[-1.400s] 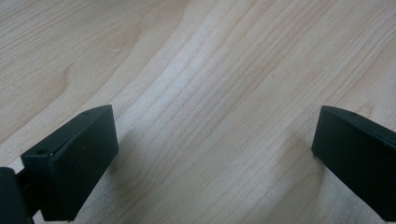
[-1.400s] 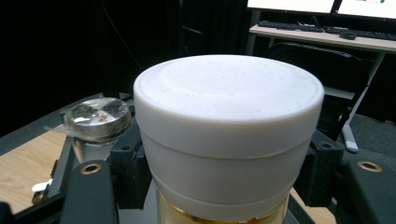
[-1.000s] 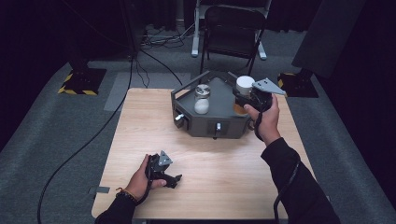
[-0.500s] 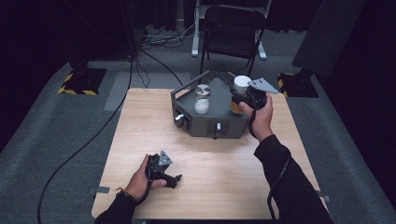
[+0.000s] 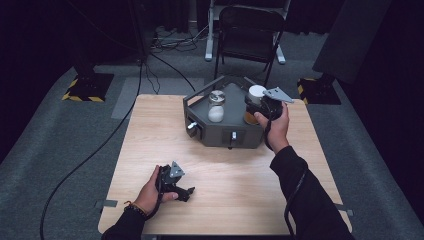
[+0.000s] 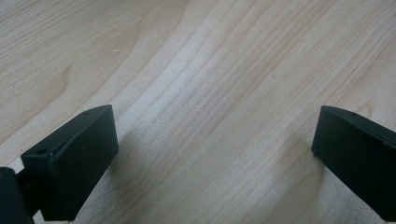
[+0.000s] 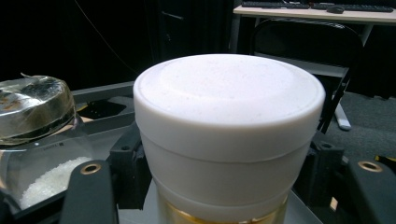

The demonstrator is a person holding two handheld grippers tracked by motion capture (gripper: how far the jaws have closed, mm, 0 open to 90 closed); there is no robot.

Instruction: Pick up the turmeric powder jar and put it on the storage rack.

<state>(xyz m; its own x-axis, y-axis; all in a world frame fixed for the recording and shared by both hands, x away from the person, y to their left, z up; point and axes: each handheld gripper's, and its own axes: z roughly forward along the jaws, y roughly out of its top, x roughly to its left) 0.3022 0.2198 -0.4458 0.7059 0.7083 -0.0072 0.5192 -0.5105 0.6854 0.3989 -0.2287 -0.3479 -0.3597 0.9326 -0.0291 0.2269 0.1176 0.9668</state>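
A jar with a white lid (image 5: 257,92) and amber contents sits between the jaws of my right gripper (image 5: 251,110), low over the right side of a dark grey three-cornered holder (image 5: 220,134). In the right gripper view the white-lidded jar (image 7: 229,116) is close up, and the right gripper (image 7: 224,198) is shut on its body below the lid. A glass jar (image 5: 216,106) with a silver lid and white grains stands in the holder to the left; this glass jar (image 7: 35,112) also shows in the right gripper view. My left gripper (image 5: 187,192) rests on the wooden table near the front left. The left gripper (image 6: 215,154) is open, with only wood between its jaws.
The holder (image 7: 116,122) stands at the back middle of the wooden table (image 5: 230,200). A black folding chair (image 5: 250,25) stands behind the table. A cable (image 5: 100,145) runs over the grey floor on the left.
My right hand has sunk a little and shifted left with the white-lidded jar, bringing it lower against the holder. The left hand has stayed in place.
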